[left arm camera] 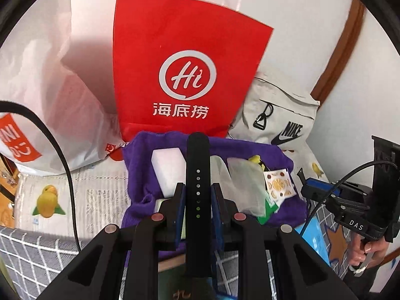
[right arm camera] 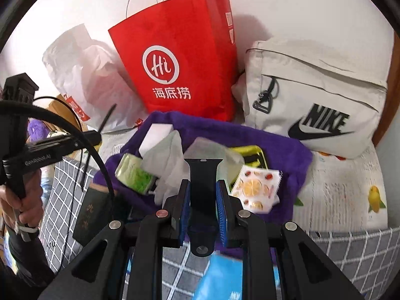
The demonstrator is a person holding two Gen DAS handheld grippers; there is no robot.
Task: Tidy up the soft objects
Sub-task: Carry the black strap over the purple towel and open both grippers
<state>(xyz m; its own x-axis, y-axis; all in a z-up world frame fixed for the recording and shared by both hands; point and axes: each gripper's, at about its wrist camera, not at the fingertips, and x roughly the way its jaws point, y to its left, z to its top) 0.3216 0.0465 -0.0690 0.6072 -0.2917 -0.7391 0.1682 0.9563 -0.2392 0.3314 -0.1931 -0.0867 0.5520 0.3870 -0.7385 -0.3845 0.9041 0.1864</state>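
Overhead, black perforated watch strap [left arm camera: 197,175]

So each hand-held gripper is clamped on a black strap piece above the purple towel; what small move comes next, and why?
Probably lower both strap halves, the holed strap and the connector strap, onto the purple towel. Both hang over it, where other small items already lie, so setting them down there seems likeliest.

Paper bag [right arm camera: 175,57] behind towel [right arm camera: 282,145] — backpack [right arm camera: 317,95] right

A home bedroom: fruit-print bedsheet [right arm camera: 350,190], grid-pattern quilt [right arm camera: 62,182], shopping bags [right arm camera: 180,57] against the wall.
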